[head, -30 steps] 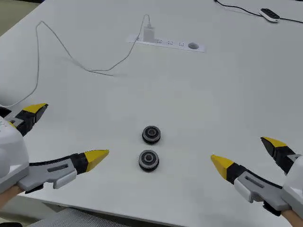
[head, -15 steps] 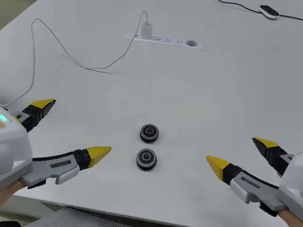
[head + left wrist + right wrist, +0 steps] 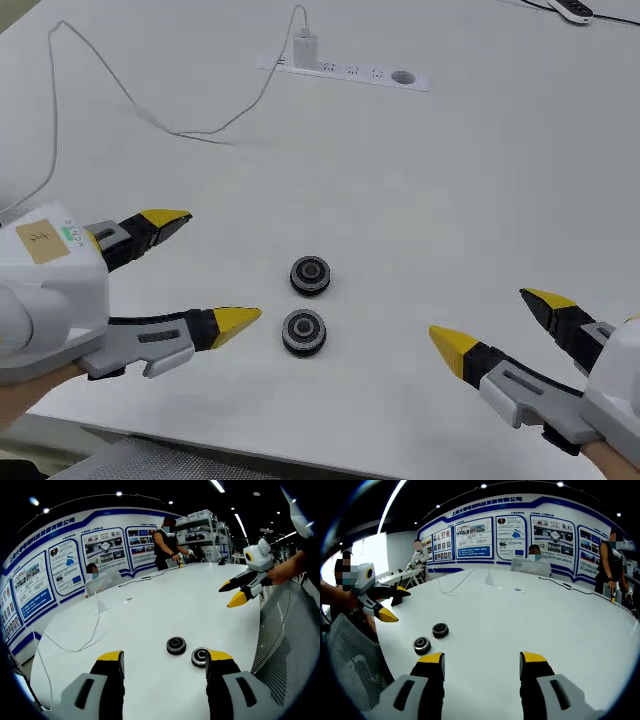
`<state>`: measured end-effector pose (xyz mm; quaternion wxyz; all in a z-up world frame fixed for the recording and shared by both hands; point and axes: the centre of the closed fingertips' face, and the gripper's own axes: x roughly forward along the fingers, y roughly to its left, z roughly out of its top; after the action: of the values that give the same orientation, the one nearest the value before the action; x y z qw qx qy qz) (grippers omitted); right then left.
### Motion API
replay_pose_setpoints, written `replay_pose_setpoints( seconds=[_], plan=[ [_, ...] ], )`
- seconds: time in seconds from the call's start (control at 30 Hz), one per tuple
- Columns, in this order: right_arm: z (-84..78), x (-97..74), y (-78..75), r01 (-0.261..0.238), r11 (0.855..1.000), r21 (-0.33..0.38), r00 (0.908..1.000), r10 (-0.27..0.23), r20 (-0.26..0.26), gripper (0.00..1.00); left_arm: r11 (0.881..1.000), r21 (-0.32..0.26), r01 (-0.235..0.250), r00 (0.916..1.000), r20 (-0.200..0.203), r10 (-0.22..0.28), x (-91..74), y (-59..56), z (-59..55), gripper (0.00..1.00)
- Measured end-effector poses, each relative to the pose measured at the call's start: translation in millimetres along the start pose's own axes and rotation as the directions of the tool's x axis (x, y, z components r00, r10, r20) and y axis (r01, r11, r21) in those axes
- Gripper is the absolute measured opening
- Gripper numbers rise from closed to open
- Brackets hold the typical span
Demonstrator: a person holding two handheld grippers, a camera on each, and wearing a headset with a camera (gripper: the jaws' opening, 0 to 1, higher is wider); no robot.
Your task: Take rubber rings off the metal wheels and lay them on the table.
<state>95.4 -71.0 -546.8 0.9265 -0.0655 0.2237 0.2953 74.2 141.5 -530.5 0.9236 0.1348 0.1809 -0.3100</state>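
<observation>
The nearer black-ringed metal wheel (image 3: 303, 332) and the farther black-ringed metal wheel (image 3: 310, 275) lie just apart on the white desk (image 3: 430, 200), rings on. The left claw (image 3: 200, 268), spread wide and empty, has drawn nearer them since a second ago. The right claw (image 3: 497, 320), equally spread, hangs well apart. The gripper views take in people (image 3: 534, 560) and wall posters (image 3: 510, 530); the head view, a white power strip (image 3: 350, 73).

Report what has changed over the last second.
The left gripper has moved in to the right and now sits close beside the nearer wheel. Nothing was taken hold of or let go. The right gripper has stayed about where it was. Both grippers' fingers are still open, and the nearer wheel and farther wheel lie unmoved on the table.
</observation>
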Motion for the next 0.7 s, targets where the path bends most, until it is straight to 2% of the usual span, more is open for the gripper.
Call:
replay_pose_setpoints(
  seconds=[0.1,0.23,0.37,0.53,0.63,0.7],
  plan=[
    [-0.8,1.1,1.4,-0.005,1.000,0.013,1.0000,0.005,-0.003,0.61,0.998,0.038,0.047,0.9987,-0.021,-0.046,7.4,-8.6,-2.3,0.63],
    [-0.7,2.8,4.9,-0.017,1.000,0.018,0.9999,0.017,-0.001,0.60,0.989,0.078,0.123,0.9917,-0.047,-0.120,17.4,-22.4,-5.4,0.55],
    [-3.4,4.1,7.7,-0.027,0.999,0.022,0.9996,0.028,-0.011,0.60,0.984,0.083,0.158,0.9867,-0.051,-0.154,25.1,-29.3,-6.2,0.51],
    [-6.7,6.2,10.6,-0.039,0.999,0.034,0.9990,0.040,-0.020,0.59,0.970,0.103,0.221,0.9736,-0.082,-0.213,32.7,-41.5,-11.9,0.47],
    [-8.0,7.8,12.4,-0.045,0.998,0.048,0.9987,0.046,-0.021,0.58,0.959,0.112,0.260,0.9634,-0.098,-0.249,36.5,-49.2,-15.9,0.41],
    [-9.3,8.5,13.9,-0.050,0.997,0.053,0.9984,0.051,-0.024,0.57,0.958,0.101,0.269,0.9605,-0.103,-0.259,39.9,-49.8,-18.4,0.37]
  ],
)
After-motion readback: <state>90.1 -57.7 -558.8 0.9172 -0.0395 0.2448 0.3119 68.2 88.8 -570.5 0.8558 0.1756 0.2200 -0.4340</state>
